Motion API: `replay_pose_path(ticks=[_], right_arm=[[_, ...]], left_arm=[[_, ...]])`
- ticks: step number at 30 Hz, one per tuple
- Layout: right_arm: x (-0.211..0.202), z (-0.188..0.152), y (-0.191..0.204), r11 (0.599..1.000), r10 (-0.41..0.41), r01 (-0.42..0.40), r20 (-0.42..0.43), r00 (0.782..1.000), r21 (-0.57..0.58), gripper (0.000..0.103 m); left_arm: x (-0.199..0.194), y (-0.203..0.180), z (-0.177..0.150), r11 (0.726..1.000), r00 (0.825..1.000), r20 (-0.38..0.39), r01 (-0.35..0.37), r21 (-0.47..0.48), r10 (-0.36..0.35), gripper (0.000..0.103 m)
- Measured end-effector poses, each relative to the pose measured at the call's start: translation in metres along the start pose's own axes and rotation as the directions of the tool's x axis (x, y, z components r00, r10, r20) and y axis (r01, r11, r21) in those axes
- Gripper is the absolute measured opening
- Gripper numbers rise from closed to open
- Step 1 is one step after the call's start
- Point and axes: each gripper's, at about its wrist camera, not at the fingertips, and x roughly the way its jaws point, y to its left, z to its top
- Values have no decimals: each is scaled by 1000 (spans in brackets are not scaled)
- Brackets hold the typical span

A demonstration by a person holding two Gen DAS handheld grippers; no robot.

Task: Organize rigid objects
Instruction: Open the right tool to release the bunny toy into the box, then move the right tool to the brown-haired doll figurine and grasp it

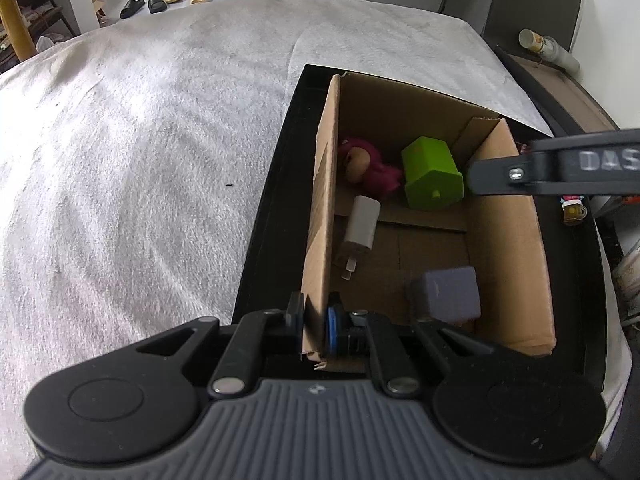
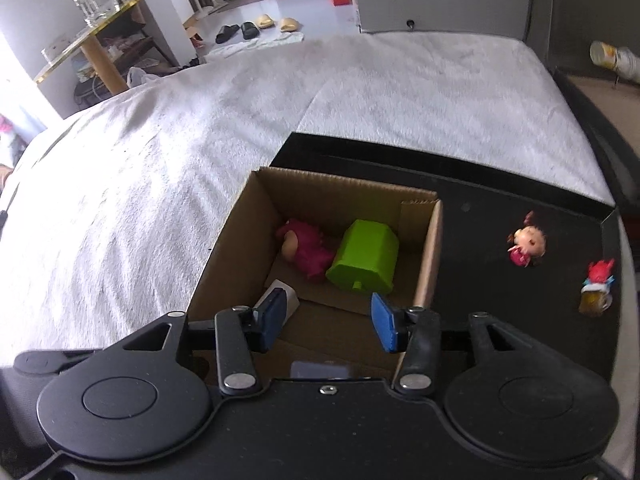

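Inside cardboard box (image 1: 516,240), charger (image 1: 362,226) prongs nearward.

The left gripper (image 1: 314,322) is clamped on the near left wall of the cardboard box (image 1: 320,208), one pad outside, the blue pad inside. Just ahead of the fingers, inside the box, lies a white USB charger (image 1: 360,228); beyond it a pink plush toy (image 1: 366,166) touches a green house-shaped block (image 1: 432,178). Right of the fingers sits a grey-purple cube (image 1: 450,294). The right gripper's finger (image 1: 552,168) reaches over the far right wall.
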Motion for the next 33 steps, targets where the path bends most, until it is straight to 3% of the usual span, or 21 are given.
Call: replay_pose_path(ticks=[17,33], right_arm=[[-35,-12,-41,999,-10,11,38,999,-36,54],[-30,-29,-95,999,-31,30,49,998,32,59]], left_arm=[[1,-8,2,999,999,0,-35,40,35,10],[1,-13,0,997,998,-8,-58,56,58,10]])
